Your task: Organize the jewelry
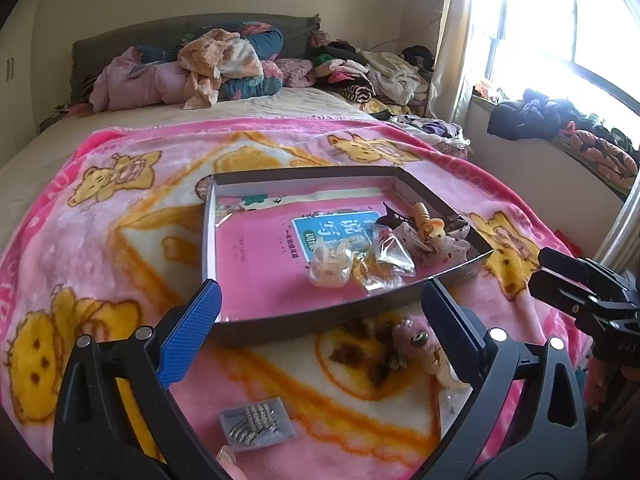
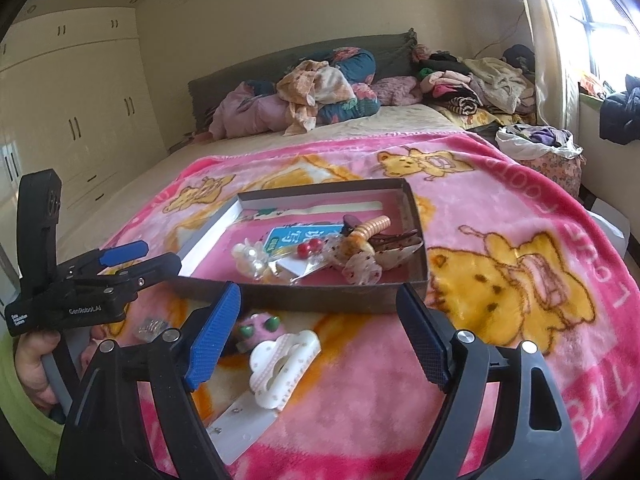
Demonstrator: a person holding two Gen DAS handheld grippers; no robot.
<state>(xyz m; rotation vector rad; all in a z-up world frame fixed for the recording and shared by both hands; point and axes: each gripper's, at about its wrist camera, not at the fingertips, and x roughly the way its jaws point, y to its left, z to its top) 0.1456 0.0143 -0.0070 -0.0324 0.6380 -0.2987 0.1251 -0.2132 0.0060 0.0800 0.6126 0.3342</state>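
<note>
Partly hidden behind finger [image 1: 452,332]: pink trinket [image 1: 412,338].

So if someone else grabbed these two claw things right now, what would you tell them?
Left gripper: open, empty, hovering short of the box.
Right gripper: open, empty, over the white claw clip.
Done: several clips and small bags already lie in the box, on the pink book.
Left, all on the blanket in front of the box: white claw clip, pink clip with green dots, card, bag of metal rings.
</note>
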